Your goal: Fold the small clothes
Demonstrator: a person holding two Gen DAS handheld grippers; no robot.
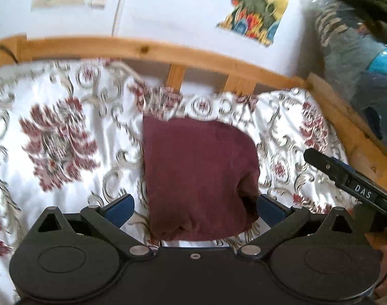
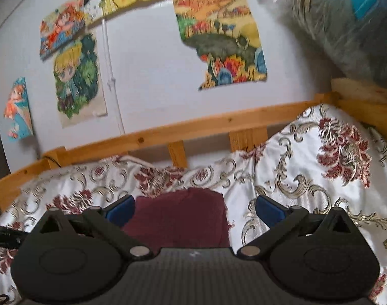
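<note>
A folded maroon garment (image 1: 198, 175) lies on the patterned bedspread (image 1: 56, 137). My left gripper (image 1: 194, 208) is open above its near edge, with the blue pads wide apart on either side of the cloth. The garment also shows in the right wrist view (image 2: 178, 218). My right gripper (image 2: 194, 209) is open too, its pads spread apart over the garment's near part. The right gripper's black finger (image 1: 346, 178) shows at the right of the left wrist view.
A wooden bed rail (image 1: 168, 53) runs along the far side of the bed, with a white wall and cartoon posters (image 2: 221, 40) behind it. A pile of bagged bedding (image 1: 358, 58) stands at the right end. The bedspread (image 2: 320, 167) bulges up at the right.
</note>
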